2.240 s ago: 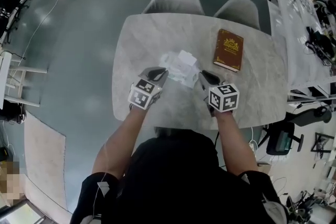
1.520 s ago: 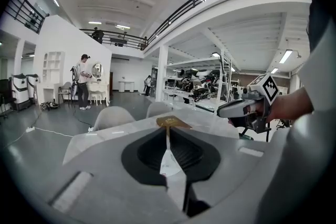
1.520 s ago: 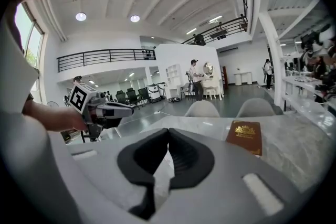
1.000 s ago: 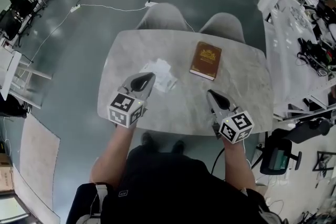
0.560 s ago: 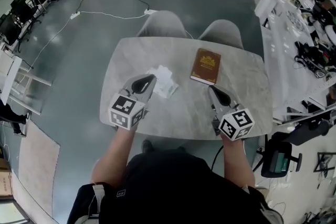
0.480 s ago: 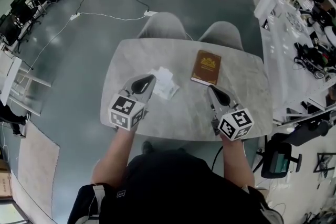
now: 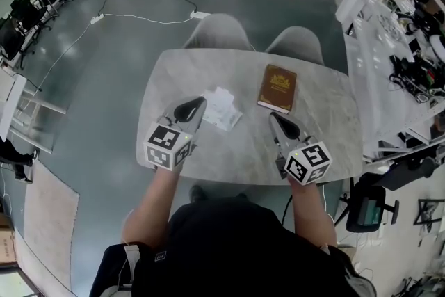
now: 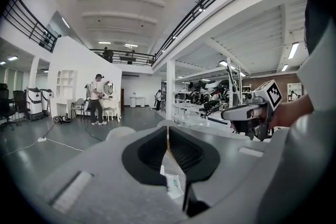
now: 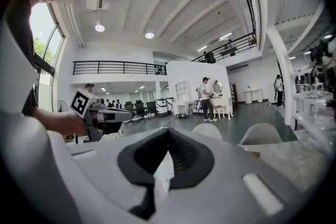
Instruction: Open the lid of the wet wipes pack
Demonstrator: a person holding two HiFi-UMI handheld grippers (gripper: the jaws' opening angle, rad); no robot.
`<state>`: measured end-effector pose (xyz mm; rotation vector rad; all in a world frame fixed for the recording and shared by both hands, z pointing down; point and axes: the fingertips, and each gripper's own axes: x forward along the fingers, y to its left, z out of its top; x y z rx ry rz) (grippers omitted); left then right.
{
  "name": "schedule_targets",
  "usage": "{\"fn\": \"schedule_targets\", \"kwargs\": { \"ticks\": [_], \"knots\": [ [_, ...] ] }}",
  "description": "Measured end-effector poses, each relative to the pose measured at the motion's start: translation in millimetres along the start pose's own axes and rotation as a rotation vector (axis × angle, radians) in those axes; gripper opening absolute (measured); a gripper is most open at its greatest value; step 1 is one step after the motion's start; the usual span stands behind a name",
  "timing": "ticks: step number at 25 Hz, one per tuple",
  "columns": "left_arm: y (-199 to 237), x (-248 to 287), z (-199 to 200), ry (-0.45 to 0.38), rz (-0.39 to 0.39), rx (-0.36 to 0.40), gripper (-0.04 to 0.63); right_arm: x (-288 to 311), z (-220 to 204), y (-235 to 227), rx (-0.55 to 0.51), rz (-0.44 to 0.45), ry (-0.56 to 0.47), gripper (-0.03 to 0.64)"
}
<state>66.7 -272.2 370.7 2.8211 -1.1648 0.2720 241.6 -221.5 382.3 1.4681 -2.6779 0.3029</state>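
Observation:
The white wet wipes pack (image 7: 222, 108) lies on the marble table (image 7: 327, 115), left of centre. At this size I cannot tell how its lid stands. My left gripper (image 7: 194, 106) hovers just left of the pack, shut and holding nothing. Its own view shows the jaws (image 8: 168, 134) meeting, with a corner of the pack (image 8: 172, 186) below them. My right gripper (image 7: 276, 119) is shut and empty over the table's right half, well apart from the pack. Its view has the closed gripper (image 9: 167, 136) with the pack (image 9: 161, 176) in the gap beneath.
A brown book (image 7: 279, 88) lies flat on the table beyond the right gripper. Two grey chairs (image 7: 222, 31) stand at the far edge. A white cable (image 7: 139, 16) runs over the floor beyond. Shelving with clutter (image 7: 410, 24) stands at the right.
About two seconds ago both grippers flanked the pack closely; they have since drawn back from it. Over the last second the right gripper edged forward and left, and the left barely shifted.

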Motion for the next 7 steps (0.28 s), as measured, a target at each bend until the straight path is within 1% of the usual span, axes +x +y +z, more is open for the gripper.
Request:
{"fn": "schedule_targets", "kwargs": {
  "ticks": [7],
  "knots": [
    [6.0,-6.1,-7.6,0.014,-0.015,-0.021,0.021,6.5,-5.1,8.1,0.017,-0.005,0.014,0.003]
  ]
}}
